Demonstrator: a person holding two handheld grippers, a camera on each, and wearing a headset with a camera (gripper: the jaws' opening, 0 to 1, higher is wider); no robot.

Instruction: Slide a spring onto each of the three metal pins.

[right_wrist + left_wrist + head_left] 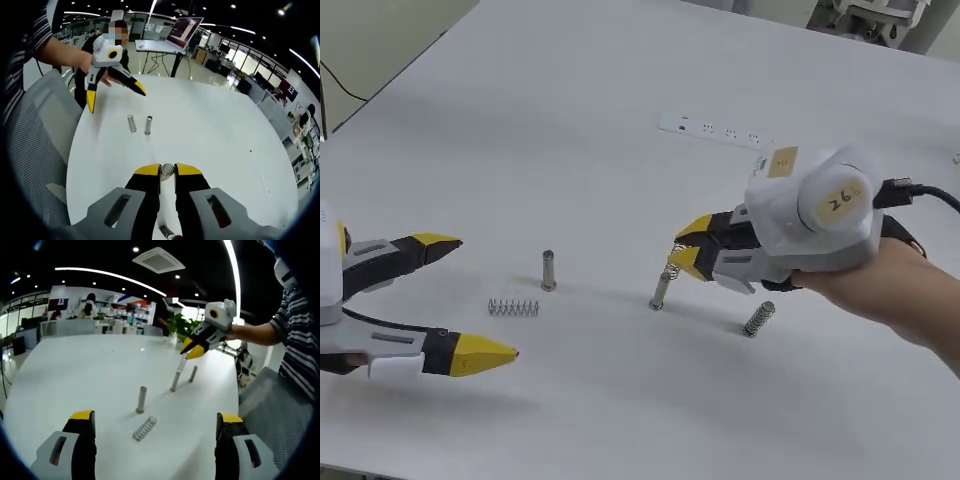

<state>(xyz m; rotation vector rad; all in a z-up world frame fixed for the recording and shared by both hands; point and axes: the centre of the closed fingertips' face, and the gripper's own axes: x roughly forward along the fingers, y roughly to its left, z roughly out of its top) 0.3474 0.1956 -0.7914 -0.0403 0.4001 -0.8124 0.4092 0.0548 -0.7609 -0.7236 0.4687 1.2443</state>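
Note:
Three metal pins stand on the white table (620,100). The left pin (548,270) (142,399) (148,125) is bare, and a loose spring (513,307) (144,428) (131,123) lies beside it. My right gripper (682,248) (190,351) (168,175) is shut on a spring (672,266) (183,360) (168,168), holding it at the top of the tilted middle pin (660,291) (175,381). The right pin (758,319) (193,373) wears a spring. My left gripper (470,297) (156,421) (116,99) hangs open at the near left, nothing in it.
A white power strip (715,130) lies farther back on the table. A grey mesh chair (280,405) (35,130) stands at the table's near edge. Office desks and people are in the far background.

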